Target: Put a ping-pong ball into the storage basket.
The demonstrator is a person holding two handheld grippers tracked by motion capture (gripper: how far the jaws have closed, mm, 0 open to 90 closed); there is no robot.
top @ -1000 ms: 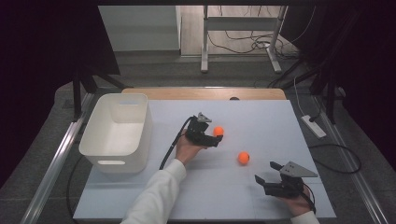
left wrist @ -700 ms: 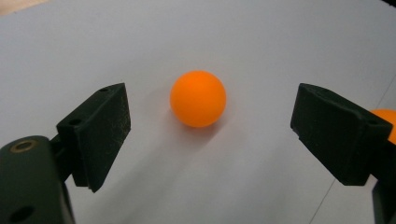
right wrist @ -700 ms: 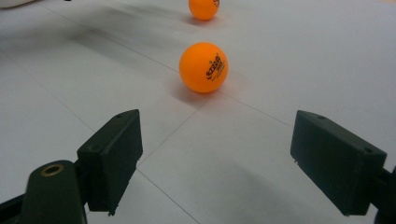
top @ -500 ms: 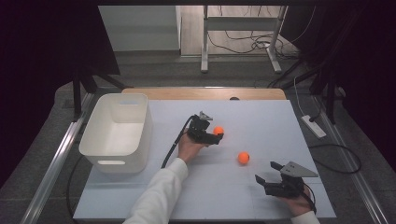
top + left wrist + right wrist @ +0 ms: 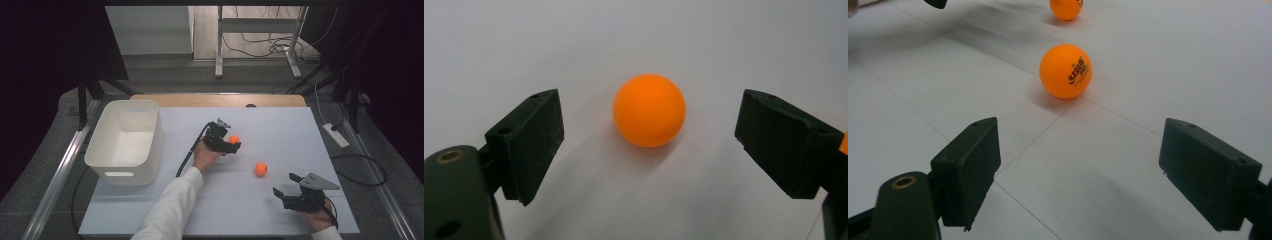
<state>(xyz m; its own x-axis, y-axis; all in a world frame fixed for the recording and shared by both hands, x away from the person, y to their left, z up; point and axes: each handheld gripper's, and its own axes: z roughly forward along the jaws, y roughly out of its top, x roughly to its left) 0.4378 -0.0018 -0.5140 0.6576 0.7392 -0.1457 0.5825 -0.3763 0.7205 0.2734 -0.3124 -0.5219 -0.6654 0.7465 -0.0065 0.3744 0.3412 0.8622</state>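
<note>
Left gripper unmoved, jaws open around far ball; right gripper open, near ball ahead.

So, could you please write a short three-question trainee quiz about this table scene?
1. True or false: the left tongs have closed on a ball.
2. How many orange balls lie on the table?
3. The white bin sits: A) at the left of the table, B) at its right, C) between the balls.

Key: 1 false, the jaws stand open with the ball between them, untouched; 2 two; 3 A.
</note>
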